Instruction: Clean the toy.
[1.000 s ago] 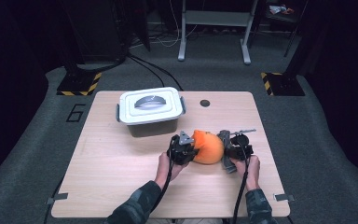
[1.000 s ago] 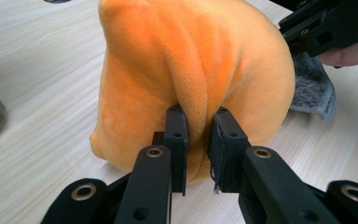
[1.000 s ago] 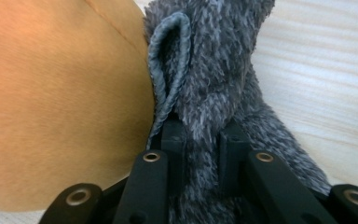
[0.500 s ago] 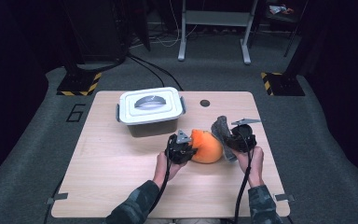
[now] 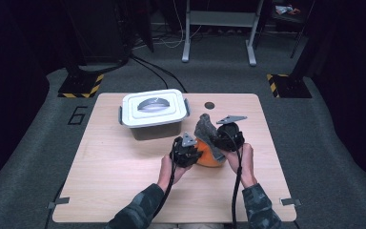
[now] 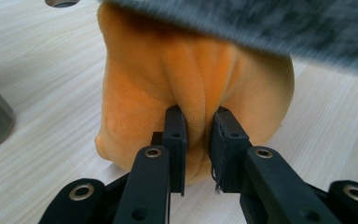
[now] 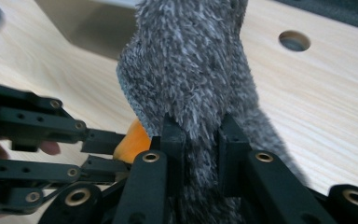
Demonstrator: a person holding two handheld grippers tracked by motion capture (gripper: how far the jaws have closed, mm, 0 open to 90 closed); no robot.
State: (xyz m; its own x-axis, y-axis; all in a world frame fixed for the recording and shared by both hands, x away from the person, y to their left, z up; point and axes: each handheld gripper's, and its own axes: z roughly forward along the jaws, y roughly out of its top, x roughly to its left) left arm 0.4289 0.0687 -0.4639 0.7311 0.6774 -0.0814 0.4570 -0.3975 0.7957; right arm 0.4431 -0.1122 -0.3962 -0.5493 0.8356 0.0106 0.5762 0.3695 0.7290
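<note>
Orange plush fabric sits bunched on the light wooden table, near the middle and toward the near edge, and the left gripper has pinched a fold of it between its 2 black jaws, which stand narrow with the soft stuff squeezed in the gap. From above, that left gripper lies just left of the orange bundle, held in the person's left hand. Draped over the top of the orange piece is a shaggy grey cloth, and the right gripper is clamped on it, jaws close together with the grey pile bulging between them and rising above them. In the high view the right gripper is raised a little on the right side of the bundle, with the grey cloth lifted up and away toward the far side, its lower part touching the orange fabric. The right hand grips from the near side. Farther off and to the left stands a white lidded storage box with grey clips, well apart from the fabric. A small round hole shows in the tabletop just right of the box.
</note>
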